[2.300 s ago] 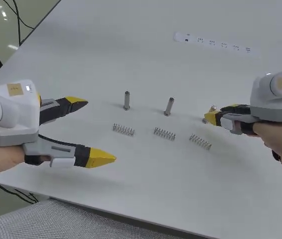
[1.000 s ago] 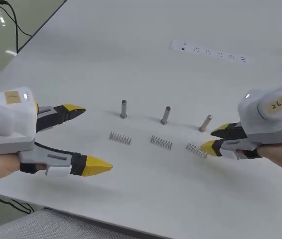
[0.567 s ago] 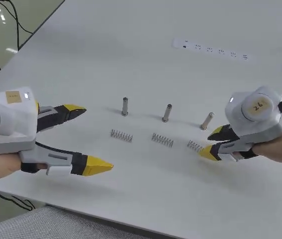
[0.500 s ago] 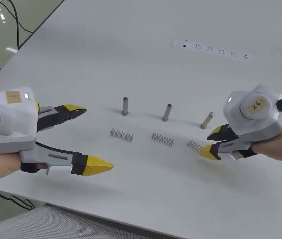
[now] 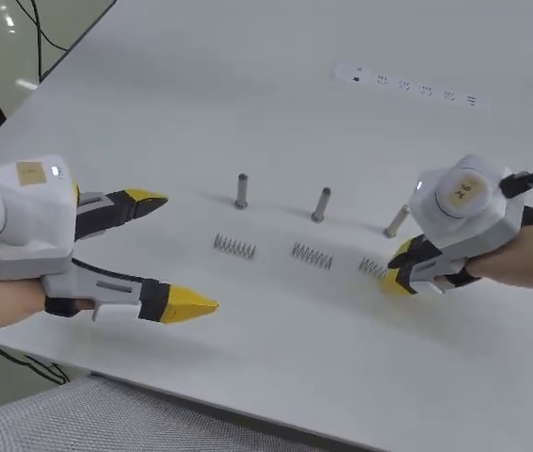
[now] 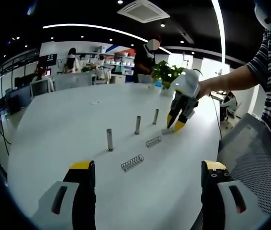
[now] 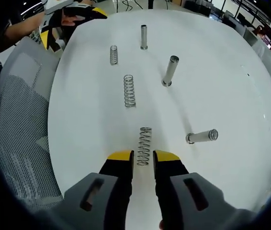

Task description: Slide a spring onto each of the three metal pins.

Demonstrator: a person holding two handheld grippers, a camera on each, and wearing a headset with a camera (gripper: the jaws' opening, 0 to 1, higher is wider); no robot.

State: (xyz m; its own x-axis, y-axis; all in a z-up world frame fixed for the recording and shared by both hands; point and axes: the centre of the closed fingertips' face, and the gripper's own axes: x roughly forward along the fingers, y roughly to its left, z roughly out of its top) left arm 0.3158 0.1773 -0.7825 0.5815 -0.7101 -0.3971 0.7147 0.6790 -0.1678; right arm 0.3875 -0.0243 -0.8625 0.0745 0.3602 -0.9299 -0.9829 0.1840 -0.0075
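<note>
Three metal pins stand in a row on the white worktop (image 5: 201,85). Seen from the head view, the left-hand pin (image 5: 242,189) and the right-hand pin (image 5: 397,220) flank the middle pin (image 5: 321,202). The middle spring (image 5: 311,255) lies flat just in front of the middle pin. The left-hand spring (image 5: 234,246) lies to its front left and the right-hand spring (image 5: 372,267) to its front right.

The right tongs (image 7: 144,155) sit low at the right-hand spring, front right of the middle pin. Their jaws are narrowed either side of its near end; whether they pinch it, I cannot tell. The left tongs (image 5: 184,251) hang released, jaws wide, well left of the middle pin.
</note>
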